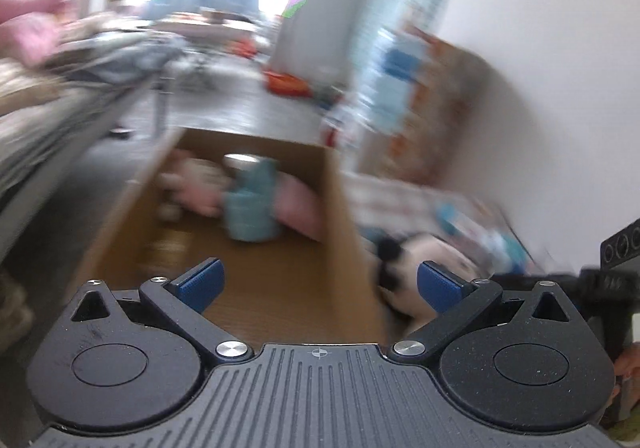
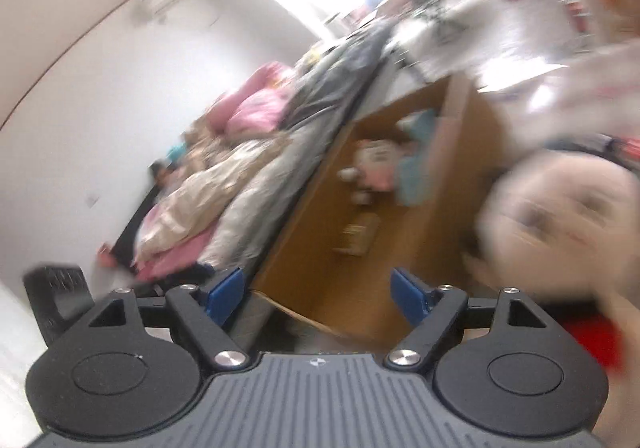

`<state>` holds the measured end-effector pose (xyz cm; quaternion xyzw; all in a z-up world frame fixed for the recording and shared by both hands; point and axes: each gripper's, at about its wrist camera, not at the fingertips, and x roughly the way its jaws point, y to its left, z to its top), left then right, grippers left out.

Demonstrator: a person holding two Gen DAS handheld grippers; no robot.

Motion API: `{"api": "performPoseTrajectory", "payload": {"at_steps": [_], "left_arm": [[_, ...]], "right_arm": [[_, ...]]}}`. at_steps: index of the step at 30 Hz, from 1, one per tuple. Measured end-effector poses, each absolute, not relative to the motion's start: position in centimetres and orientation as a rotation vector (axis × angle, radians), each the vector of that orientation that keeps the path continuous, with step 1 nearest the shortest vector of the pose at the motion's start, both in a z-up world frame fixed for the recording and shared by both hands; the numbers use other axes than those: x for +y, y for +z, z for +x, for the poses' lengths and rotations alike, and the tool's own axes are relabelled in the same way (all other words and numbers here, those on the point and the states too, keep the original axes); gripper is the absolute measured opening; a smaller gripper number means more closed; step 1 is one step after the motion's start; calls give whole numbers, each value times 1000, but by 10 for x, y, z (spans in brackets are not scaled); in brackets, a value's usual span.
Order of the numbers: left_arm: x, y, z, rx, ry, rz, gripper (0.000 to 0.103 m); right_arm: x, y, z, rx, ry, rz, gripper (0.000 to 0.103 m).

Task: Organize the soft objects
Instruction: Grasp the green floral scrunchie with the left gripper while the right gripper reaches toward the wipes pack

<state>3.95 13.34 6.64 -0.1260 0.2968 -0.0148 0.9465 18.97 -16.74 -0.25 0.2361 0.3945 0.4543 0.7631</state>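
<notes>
An open cardboard box [image 1: 340, 200] stands on the floor; it also shows in the right wrist view [image 2: 460, 116]. Inside lie a teal soft toy [image 1: 250, 208], a pink and white plush [image 1: 192, 184] and a pink cushion [image 1: 300, 204]. A black and white plush [image 1: 416, 260] lies outside the box to the right. My left gripper [image 1: 318, 282] is open and empty above the box's near end. My right gripper [image 2: 318, 294] is open and empty over the box's near edge. A large pale plush [image 2: 560, 216] fills the right of that view, blurred.
A bed [image 2: 240, 168] with pink pillows and rumpled covers runs along the box's left side. Colourful clutter and shelves [image 1: 420, 88] stand by the right wall. Both views are motion-blurred.
</notes>
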Motion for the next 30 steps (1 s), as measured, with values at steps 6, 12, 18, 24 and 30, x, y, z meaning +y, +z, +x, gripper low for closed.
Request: {"api": "performPoseTrajectory", "payload": {"at_steps": [6,12,18,24,30], "left_arm": [[38,54,85,698,-198,-96,103],[-35,40,137,762,-277,-13,102],[-106,19,194,821,-380,161,95],[-171,-26,229,874,-454,541,77],[-201,-78,267,1046,-427,699,52]], "right_arm": [[-270,-34,149,680,662,561,83],[-312,-60,152,593,491,578,80],[-329,-83,166,561,420,563,76],[-348,-102,169,514,347,497,75],[-369,-116,167,502,326,538,75]]}}
